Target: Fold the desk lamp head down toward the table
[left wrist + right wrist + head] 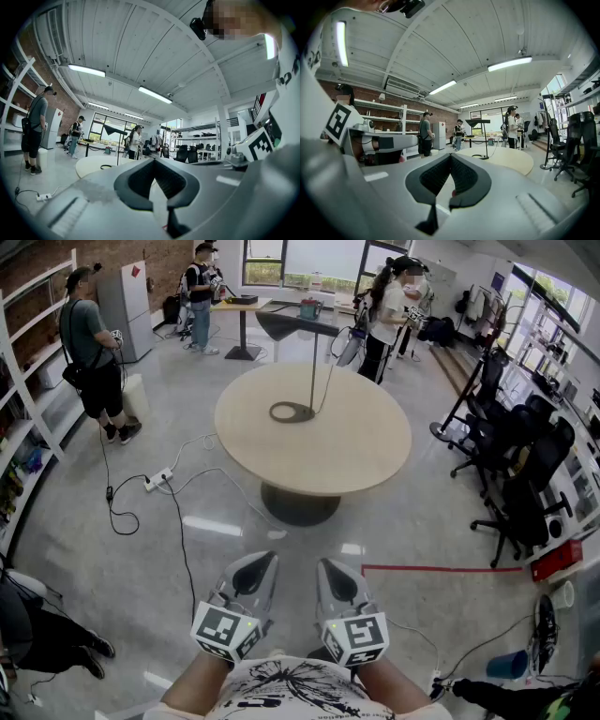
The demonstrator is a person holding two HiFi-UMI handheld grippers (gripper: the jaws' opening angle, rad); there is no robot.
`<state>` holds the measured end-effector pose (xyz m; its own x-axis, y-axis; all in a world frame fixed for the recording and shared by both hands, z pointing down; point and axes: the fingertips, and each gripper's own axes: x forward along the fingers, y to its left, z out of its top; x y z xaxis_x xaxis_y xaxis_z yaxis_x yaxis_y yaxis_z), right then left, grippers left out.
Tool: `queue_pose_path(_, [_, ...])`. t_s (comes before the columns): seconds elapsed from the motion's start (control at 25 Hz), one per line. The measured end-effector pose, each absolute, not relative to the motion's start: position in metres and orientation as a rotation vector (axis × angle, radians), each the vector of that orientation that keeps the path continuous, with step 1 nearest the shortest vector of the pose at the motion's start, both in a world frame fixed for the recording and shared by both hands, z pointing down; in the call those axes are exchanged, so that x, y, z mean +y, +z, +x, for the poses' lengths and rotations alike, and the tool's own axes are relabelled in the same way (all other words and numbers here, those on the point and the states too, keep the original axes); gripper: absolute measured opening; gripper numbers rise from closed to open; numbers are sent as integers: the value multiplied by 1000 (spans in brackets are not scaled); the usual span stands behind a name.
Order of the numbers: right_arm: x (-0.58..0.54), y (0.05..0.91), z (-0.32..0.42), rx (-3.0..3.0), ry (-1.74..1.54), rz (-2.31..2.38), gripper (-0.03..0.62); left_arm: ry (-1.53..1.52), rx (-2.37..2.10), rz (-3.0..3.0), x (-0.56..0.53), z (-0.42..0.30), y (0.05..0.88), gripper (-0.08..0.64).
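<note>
A black desk lamp stands on the round beige table [366, 456]. It has a ring base [292, 412], an upright pole [314, 367] and a flat head [295, 324] held level at the top. My left gripper [270, 559] and right gripper [324, 565] hang side by side close to my body, well short of the table, both shut and holding nothing. The left gripper view shows the shut jaws [153, 159] with the lamp head [115, 130] far beyond. In the right gripper view the lamp head [478, 122] and the table [511, 159] lie beyond the shut jaws [450, 155].
A power strip [157, 480] with cables lies on the floor left of the table. Black office chairs [525, 484] crowd the right side, near a red floor line [441, 569]. People stand at the left [92, 352] and the back [386, 315]. Shelves [28, 427] line the left wall.
</note>
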<state>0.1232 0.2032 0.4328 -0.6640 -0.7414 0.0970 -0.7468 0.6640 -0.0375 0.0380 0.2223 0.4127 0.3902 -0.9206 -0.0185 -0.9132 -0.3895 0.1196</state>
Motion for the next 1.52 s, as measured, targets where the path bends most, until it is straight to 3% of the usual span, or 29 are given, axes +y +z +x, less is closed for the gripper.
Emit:
queue_pose_path(0.92, [192, 454, 95, -2779, 138, 1205, 9, -144, -1692, 2434, 215, 1, 440, 5])
queue_pose_path(1.52, [32, 466, 88, -2748, 215, 1237, 9, -95, -1749, 2345, 83, -33, 453, 5])
